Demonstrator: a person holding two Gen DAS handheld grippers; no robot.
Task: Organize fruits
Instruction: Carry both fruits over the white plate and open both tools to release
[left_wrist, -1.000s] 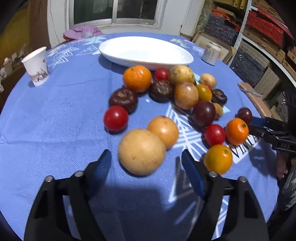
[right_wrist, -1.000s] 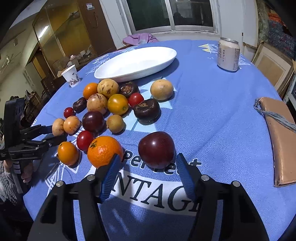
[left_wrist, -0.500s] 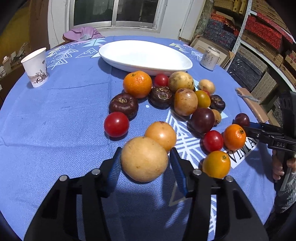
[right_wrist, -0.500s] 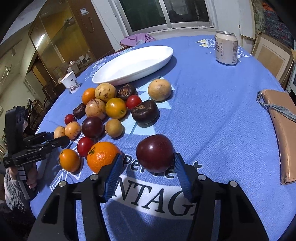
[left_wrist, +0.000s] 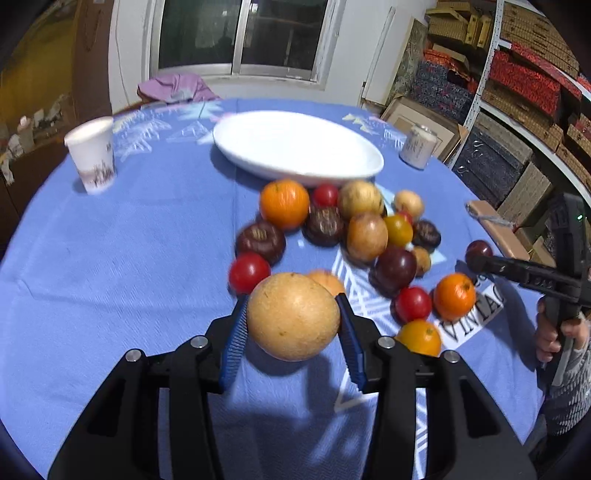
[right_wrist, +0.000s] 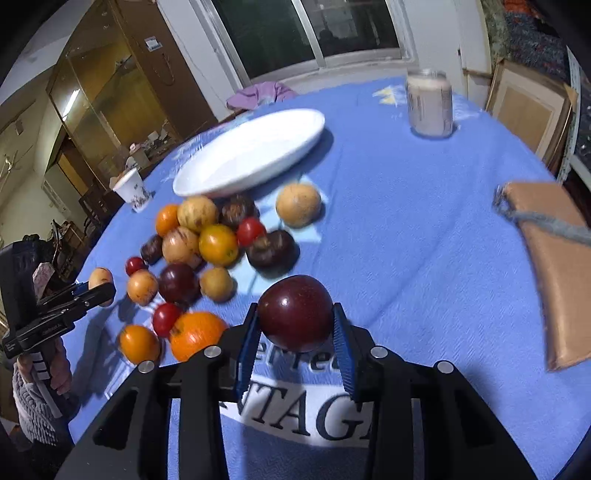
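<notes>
My left gripper (left_wrist: 291, 300) has its jaws closing on a big round tan fruit (left_wrist: 293, 325). Both blue pads press on it and it hangs just above the blue cloth. The jaws of my right gripper (right_wrist: 295, 308) are closing too, with the pads against a dark red plum (right_wrist: 295, 321). In the left wrist view the right gripper (left_wrist: 476, 258) and its plum show at the right. A loose pile of fruit (left_wrist: 364, 234) (oranges, tomatoes, dark and tan ones) lies mid-table. Behind the pile lies an empty white oval dish (left_wrist: 295, 147).
A paper cup (left_wrist: 92, 155) stands at the far left and a drink can (right_wrist: 430, 103) at the far right. A tan pouch (right_wrist: 554, 266) lies by the table's right edge. A purple cloth (left_wrist: 177, 86) lies at the back. Shelves of boxes (left_wrist: 517, 92) line the right wall.
Both grippers went from wide open around their fruit to pads pressing on it. The left one has lifted the tan fruit off the cloth; the plum has risen slightly.
</notes>
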